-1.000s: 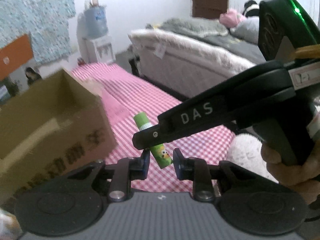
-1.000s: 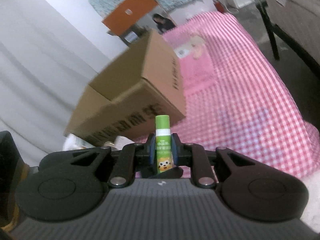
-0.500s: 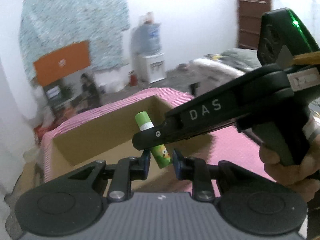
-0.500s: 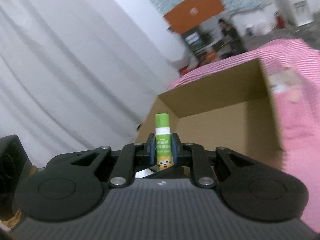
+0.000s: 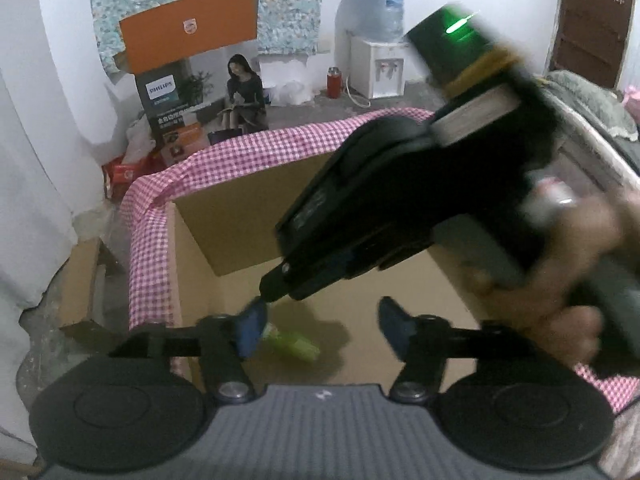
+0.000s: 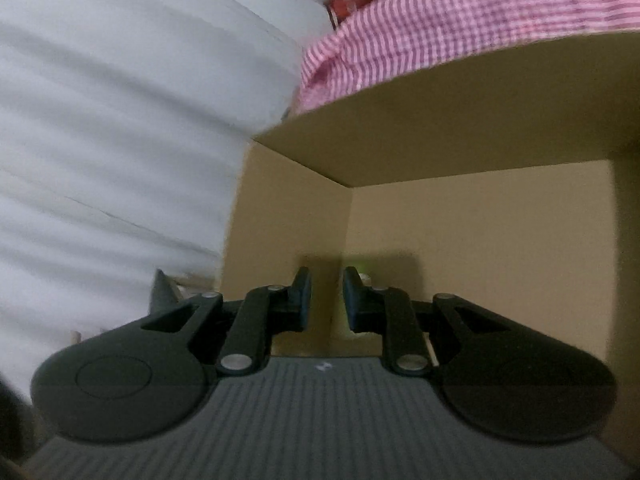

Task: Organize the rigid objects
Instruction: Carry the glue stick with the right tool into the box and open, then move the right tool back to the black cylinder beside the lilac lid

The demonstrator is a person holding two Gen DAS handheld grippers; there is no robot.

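We record the left claw (image 5: pixel 322 326) with its jaws standing wide. They have just been opening, and nothing is pressed between the pads. Directly beneath and just ahead of it a green glue stick (image 5: pixel 296 343) lies on its side on the floor of the cardboard box (image 5: pixel 240 236), close to the left pad and free of any grip.

The right claw (image 6: pixel 326 300) is drawn nearly closed, with only a slim empty gap. It points into the same box, and a speck of green shows just past its right pad. The hand (image 5: pixel 576 288) holding it crosses above the left claw from the right.

In our judgement the stick is delivered and this item is complete. What remains is to withdraw both claws and fetch any further items. None are in view, so we cannot say how many are left.

Beyond the box, a pink checked cloth (image 5: pixel 148 240) runs along its far and left sides. Further off stands a carton (image 5: pixel 162 92) reading "PHILIPS". The smaller print below it is illegible. A water dispenser (image 5: pixel 376 68) stands at the back wall.
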